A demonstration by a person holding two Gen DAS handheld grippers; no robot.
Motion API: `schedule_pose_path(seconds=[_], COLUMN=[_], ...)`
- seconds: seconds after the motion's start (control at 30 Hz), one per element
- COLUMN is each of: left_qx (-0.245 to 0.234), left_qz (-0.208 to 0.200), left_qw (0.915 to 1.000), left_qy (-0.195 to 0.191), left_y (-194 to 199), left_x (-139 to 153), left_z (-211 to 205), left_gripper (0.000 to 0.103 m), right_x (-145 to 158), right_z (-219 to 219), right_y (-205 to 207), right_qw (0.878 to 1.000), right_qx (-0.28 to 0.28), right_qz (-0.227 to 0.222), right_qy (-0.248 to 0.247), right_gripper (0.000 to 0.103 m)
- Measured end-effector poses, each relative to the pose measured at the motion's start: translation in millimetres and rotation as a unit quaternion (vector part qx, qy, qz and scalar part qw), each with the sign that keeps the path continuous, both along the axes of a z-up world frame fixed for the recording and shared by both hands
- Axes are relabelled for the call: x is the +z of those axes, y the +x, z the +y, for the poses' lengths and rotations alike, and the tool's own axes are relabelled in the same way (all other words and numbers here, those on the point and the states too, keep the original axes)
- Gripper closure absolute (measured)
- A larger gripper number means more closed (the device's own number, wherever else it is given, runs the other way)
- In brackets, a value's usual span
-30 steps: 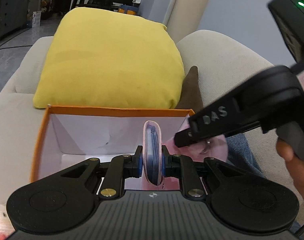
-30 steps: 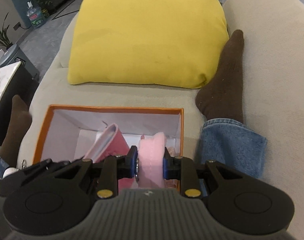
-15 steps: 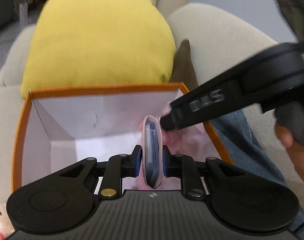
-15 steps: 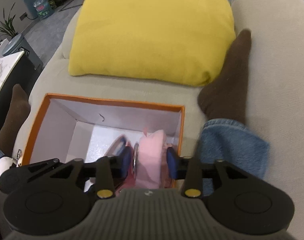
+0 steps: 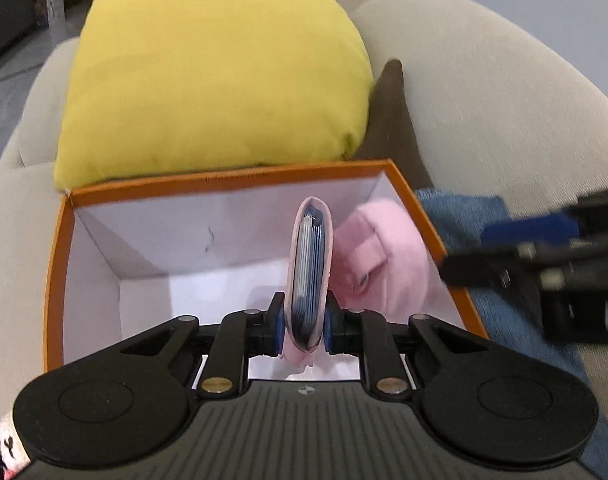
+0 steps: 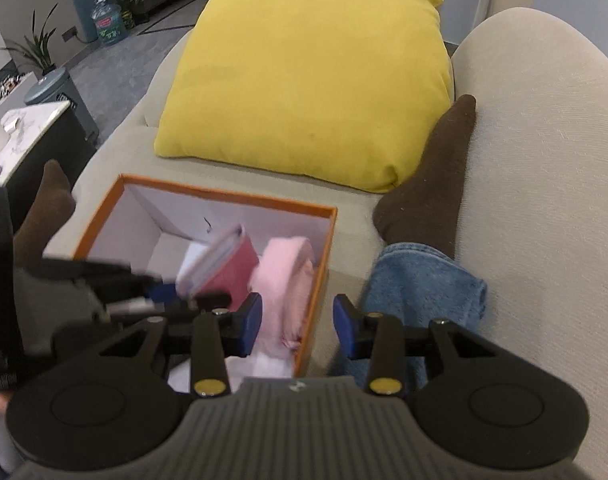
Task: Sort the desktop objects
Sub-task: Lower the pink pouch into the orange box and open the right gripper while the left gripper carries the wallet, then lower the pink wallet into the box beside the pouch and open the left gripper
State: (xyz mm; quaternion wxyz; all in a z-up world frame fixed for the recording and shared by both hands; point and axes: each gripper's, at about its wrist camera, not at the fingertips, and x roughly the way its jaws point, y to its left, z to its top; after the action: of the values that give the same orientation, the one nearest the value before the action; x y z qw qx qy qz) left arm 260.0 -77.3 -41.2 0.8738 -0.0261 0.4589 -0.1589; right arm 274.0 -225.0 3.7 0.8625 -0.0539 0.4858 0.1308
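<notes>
My left claw is clenched on a slim pink card wallet with dark blue cards inside, pinching its lower end so it stands on edge over the orange-rimmed white cardboard box on the beige sofa. It looks light and fairly stiff but smooth-skinned, so I judge a grip across its flat faces holds best. My right claw hangs released and empty over the box's right rim; the soft pink plush pouch lies inside against the right wall, squashy and easy to take by its middle.
</notes>
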Motion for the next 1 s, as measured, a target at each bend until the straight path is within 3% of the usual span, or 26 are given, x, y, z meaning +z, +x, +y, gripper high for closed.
schedule_pose_path(seconds=[0.2, 0.3, 0.57, 0.7, 0.77, 0.83, 0.9, 0.93, 1.0], left_qx=[-0.001, -0.020, -0.065, -0.084, -0.093, -0.101, -0.101, -0.103, -0.104], left_qz=[-0.008, 0.004, 0.003, 0.003, -0.004, -0.004, -0.001, 0.002, 0.002], left_qw=[0.9999, 0.9997, 0.9972, 0.9951, 0.9938, 0.9927, 0.9926, 0.9921, 0.9912], left_qy=[0.009, -0.015, -0.038, -0.053, -0.061, -0.066, -0.068, -0.072, -0.081], left_y=[-8.7, -8.5, -10.7, -5.5, -4.5, -2.8, -0.8, 0.0, 3.4], left_x=[-0.8, -0.6, -4.2, -2.4, 1.3, 3.6, 5.4, 5.6, 4.8], left_z=[-18.3, -17.7, -14.7, -6.5, -4.5, -1.0, 0.5, 1.3, 0.5], left_gripper=[0.083, 0.076, 0.066, 0.061, 0.053, 0.053, 0.054, 0.063, 0.069], right_x=[-11.2, -16.4, -29.4, -25.9, -27.0, -32.4, -40.8, -45.2, -52.8], right_z=[-3.3, -7.6, -10.9, -2.2, 5.1, 11.7, 17.9, 19.9, 22.2], right_y=[1.6, 0.4, -10.4, -15.1, -18.0, -18.8, -16.5, -14.3, -8.4], right_qw=[0.998, 0.998, 0.998, 0.995, 0.993, 0.991, 0.988, 0.987, 0.985], right_qx=[0.031, 0.036, 0.048, 0.083, 0.106, 0.118, 0.125, 0.125, 0.123], right_qz=[0.036, 0.047, 0.044, 0.032, 0.026, 0.027, 0.032, 0.034, 0.037], right_qy=[-0.028, -0.019, -0.017, -0.034, -0.048, -0.065, -0.088, -0.098, -0.111], right_gripper=[0.066, 0.066, 0.066, 0.066, 0.063, 0.054, 0.055, 0.056, 0.057])
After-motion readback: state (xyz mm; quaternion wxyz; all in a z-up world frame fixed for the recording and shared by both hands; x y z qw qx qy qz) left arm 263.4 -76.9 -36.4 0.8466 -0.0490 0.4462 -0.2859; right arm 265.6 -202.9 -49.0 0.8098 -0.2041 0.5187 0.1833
